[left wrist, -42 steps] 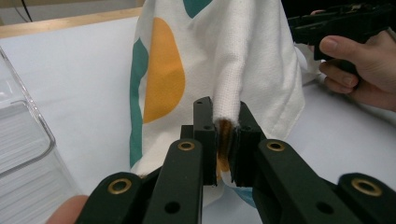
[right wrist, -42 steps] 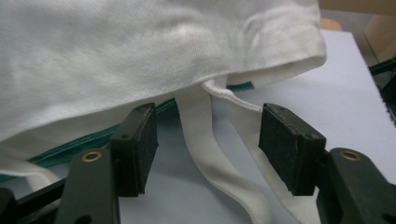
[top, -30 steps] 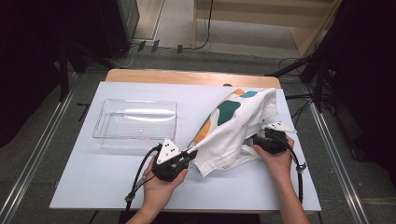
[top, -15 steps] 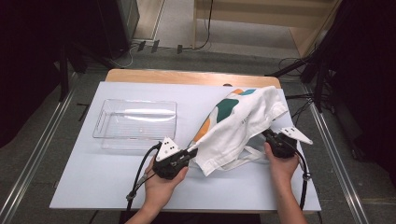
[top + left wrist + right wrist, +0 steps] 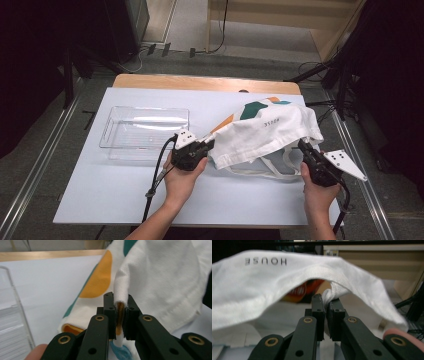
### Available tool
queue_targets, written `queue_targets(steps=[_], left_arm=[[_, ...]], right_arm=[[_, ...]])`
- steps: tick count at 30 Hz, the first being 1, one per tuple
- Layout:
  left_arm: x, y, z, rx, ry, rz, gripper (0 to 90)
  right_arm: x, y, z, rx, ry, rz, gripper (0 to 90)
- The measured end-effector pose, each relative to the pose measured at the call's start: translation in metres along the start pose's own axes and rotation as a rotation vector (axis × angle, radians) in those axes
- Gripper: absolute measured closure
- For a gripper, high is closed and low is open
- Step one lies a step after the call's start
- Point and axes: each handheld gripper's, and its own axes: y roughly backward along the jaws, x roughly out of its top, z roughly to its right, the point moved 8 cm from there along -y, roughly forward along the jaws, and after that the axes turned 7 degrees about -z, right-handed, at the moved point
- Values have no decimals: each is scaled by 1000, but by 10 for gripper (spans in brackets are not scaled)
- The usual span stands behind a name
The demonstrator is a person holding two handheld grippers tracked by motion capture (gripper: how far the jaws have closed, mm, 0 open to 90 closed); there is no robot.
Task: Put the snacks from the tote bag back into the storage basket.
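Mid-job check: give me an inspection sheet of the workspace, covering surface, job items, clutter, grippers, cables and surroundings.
Surface: white table top, wooden strip along the far edge.
Job's things: white cloth tote bag with orange and teal shapes and the printed word HOUSE, stretched between both grippers, partly lifted; its straps hang beneath.
Clutter: clear plastic tray, empty, left of the bag.
Grippers: left gripper jaws shut on a fold of the bag; right gripper jaws have just been closing and now pinch the bag's edge.
Cables: a black cable trails from the left gripper toward the near edge; more cables on the floor beyond the table.
Surroundings: metal rails beside the table, dark stands, wooden furniture behind.
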Motion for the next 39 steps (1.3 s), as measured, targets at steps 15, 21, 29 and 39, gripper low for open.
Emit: queue_targets(steps=[15, 21, 29, 39], left_arm=[[10, -8, -25, 55, 55, -6, 799], [8, -11, -28, 66, 55, -9, 801], [4, -11, -31, 81, 27, -36, 809], [0, -11, -33, 50, 42, -46, 826]], right_arm=[[-32, 16, -28, 65, 53, -77, 504], [-10, 41, -6, 63, 61, 33, 390], [2, -22, 53, -27, -87, -94, 254], [-17, -79, 77, 124, -242, -206, 169]])
